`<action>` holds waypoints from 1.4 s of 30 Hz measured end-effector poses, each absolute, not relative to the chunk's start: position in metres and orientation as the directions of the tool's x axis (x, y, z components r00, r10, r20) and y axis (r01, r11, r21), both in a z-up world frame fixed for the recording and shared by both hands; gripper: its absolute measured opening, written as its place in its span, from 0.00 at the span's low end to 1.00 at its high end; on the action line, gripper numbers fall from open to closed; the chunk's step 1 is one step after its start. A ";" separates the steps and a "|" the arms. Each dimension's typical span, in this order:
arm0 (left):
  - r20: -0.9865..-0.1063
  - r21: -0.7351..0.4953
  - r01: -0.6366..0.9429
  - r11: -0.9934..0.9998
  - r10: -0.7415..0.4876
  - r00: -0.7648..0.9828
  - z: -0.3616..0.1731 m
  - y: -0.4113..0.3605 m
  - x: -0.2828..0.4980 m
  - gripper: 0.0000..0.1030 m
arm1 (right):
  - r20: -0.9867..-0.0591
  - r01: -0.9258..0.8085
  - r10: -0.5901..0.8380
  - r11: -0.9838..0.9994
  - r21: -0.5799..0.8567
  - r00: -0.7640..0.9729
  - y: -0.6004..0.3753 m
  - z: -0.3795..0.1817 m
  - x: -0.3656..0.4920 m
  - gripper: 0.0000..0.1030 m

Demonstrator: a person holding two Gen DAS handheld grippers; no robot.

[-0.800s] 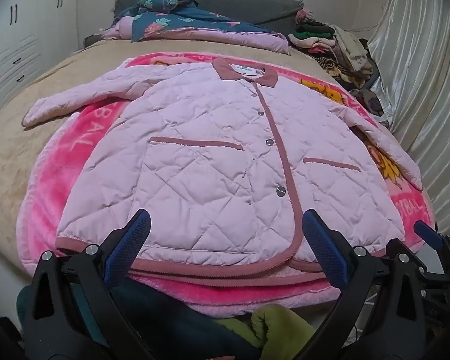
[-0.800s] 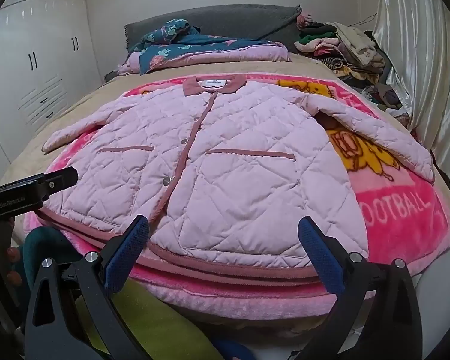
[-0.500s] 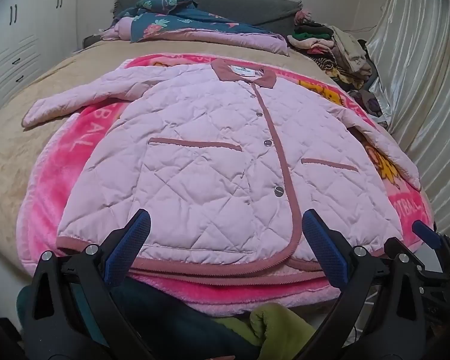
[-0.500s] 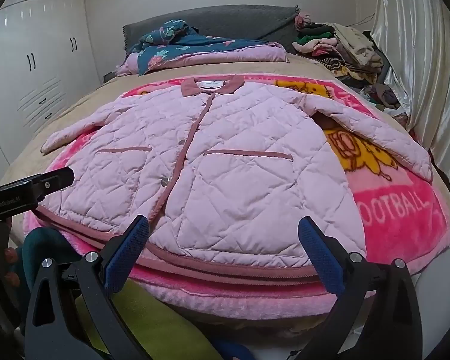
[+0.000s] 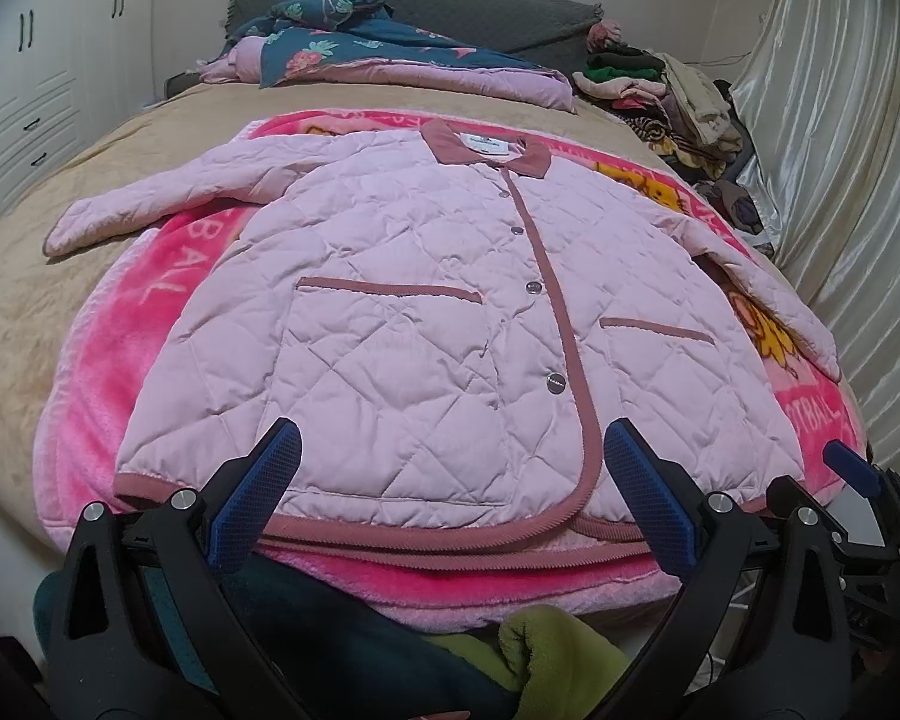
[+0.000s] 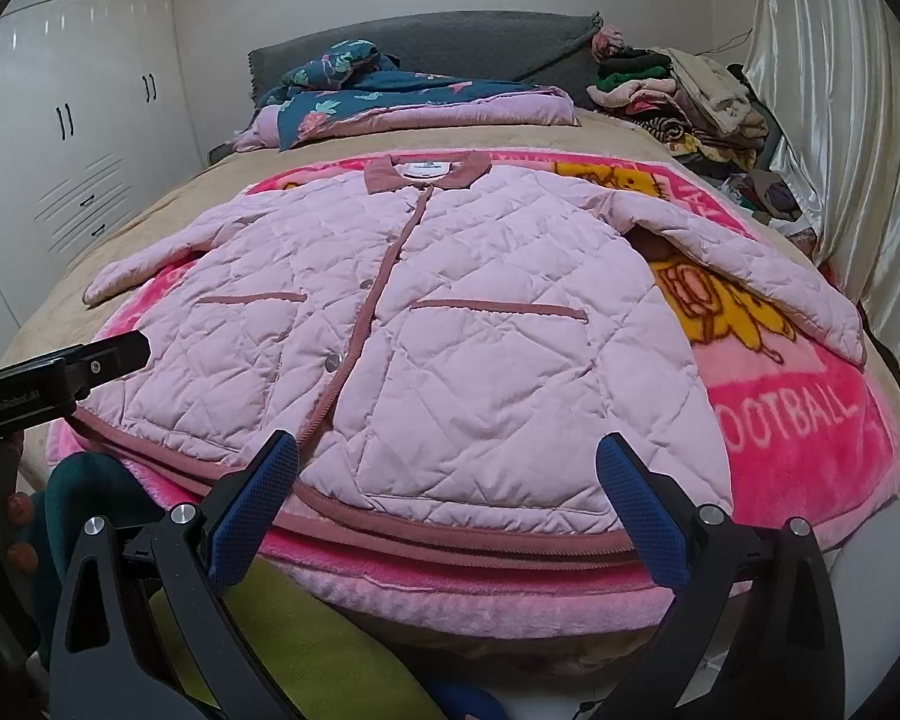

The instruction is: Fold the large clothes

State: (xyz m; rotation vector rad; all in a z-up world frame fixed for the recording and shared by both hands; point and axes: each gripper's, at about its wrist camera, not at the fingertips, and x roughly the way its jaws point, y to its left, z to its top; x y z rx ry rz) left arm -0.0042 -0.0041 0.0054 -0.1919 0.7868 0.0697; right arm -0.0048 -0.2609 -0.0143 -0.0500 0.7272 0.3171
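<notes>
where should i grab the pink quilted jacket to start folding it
Probably by a sleeve cuff, coming in from the side. The pink quilted jacket lies flat, face up and buttoned, with both sleeves spread outward; the right sleeve lies loose on the pink blanket, so its free end is easy to pinch.

The jacket's collar label (image 5: 483,146) is too small to read. The blanket (image 6: 810,420) lettering lies partly hidden under the jacket (image 6: 450,330).

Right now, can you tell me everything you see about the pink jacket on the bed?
The pink quilted jacket looks soft and puffy, stitched in diamonds. It has a dusty-rose collar, matching trim along the front, hem and two pockets, and metal snaps. It lies flat, front up, fastened, sleeves spread out, on a pink fleece blanket. Nothing grips it.
</notes>
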 end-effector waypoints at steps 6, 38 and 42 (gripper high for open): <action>-0.710 -0.148 -0.132 0.980 -0.012 0.704 0.005 -0.003 -0.004 0.92 | -0.661 -0.312 0.275 0.948 0.065 0.699 -0.258 -0.015 -0.005 0.96; -0.711 -0.154 -0.132 0.979 -0.017 0.703 0.009 -0.007 -0.008 0.92 | -0.656 -0.318 0.279 0.946 0.063 0.701 -0.258 -0.015 -0.005 0.96; -0.711 -0.153 -0.131 0.979 -0.017 0.703 0.010 -0.007 -0.009 0.92 | -0.657 -0.319 0.280 0.946 0.062 0.700 -0.258 -0.016 -0.004 0.96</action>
